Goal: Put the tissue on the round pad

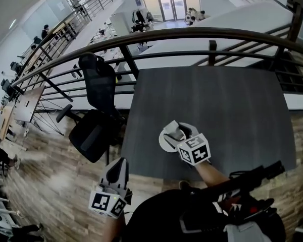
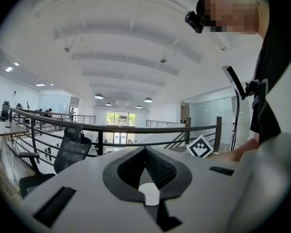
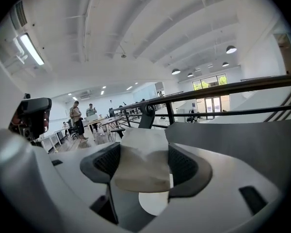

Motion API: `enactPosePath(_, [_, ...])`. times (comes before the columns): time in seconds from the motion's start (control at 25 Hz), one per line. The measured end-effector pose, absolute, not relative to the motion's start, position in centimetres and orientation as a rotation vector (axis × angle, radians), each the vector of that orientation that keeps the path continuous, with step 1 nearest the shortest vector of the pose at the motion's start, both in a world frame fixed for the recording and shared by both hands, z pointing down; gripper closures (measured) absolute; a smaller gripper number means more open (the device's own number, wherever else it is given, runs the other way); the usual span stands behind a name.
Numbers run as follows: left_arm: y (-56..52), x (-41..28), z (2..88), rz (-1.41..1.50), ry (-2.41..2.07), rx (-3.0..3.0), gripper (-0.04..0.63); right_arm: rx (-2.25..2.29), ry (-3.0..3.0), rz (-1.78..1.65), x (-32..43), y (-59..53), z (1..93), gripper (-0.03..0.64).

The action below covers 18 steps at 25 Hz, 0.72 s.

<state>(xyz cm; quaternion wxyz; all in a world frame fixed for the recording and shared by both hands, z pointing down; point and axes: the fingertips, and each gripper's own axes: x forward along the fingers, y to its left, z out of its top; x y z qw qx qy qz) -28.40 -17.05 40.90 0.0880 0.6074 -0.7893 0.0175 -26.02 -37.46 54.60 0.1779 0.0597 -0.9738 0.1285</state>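
A white tissue pack (image 3: 140, 164) sits between the dark pads of my right gripper (image 3: 143, 148), which is shut on it. In the head view my right gripper (image 1: 175, 131) hovers over the pale round pad (image 1: 164, 143) near the front edge of the dark grey table (image 1: 227, 110). The gripper hides most of the pad and the tissue there. My left gripper (image 1: 118, 166) hangs off the table's front left corner, over the wooden floor. Its jaws meet at the tips with nothing between them (image 2: 145, 152).
A black office chair (image 1: 97, 116) stands close to the table's left side. A dark metal railing (image 1: 192, 34) runs along the table's far edge, with a drop to a lower floor beyond. The person's body fills the bottom of the head view.
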Motion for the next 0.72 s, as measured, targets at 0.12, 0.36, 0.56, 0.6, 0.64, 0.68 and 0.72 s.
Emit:
enactPosePath(0.12, [-17.1, -28.0, 41.2, 0.062, -2.362, 1.773, 0.591, 0.154, -2.716, 0.368, -26.3, -38.0, 56.5, 0.302])
enactPosePath(0.36, [-17.0, -27.7, 41.2, 0.048, -2.406, 1.696, 0.591, 0.150, -2.635, 0.320, -26.3, -39.2, 60.2, 0.304])
enactPosePath(0.56, [-17.0, -26.7, 41.7, 0.045, -2.408, 1.656, 0.591, 0.117, -2.577, 0.311, -26.1, -39.5, 63.3, 0.304])
enactPosePath(0.6, [-16.9, -26.5, 41.8, 0.047, -2.405, 1.648, 0.591, 0.105, -2.561, 0.311, -26.1, -39.2, 64.0, 0.302])
enactPosePath(0.64, [-16.8, -26.4, 41.9, 0.050, -2.404, 1.641, 0.591, 0.096, -2.547, 0.312, -26.2, -39.0, 64.7, 0.302])
enactPosePath(0.68, [-16.7, -26.4, 41.9, 0.054, -2.405, 1.634, 0.591, 0.087, -2.536, 0.313, -26.3, -38.9, 65.3, 0.302])
enactPosePath(0.72, [-16.7, -26.3, 41.9, 0.058, -2.408, 1.626, 0.591, 0.079, -2.529, 0.314, -26.4, -38.8, 65.8, 0.302])
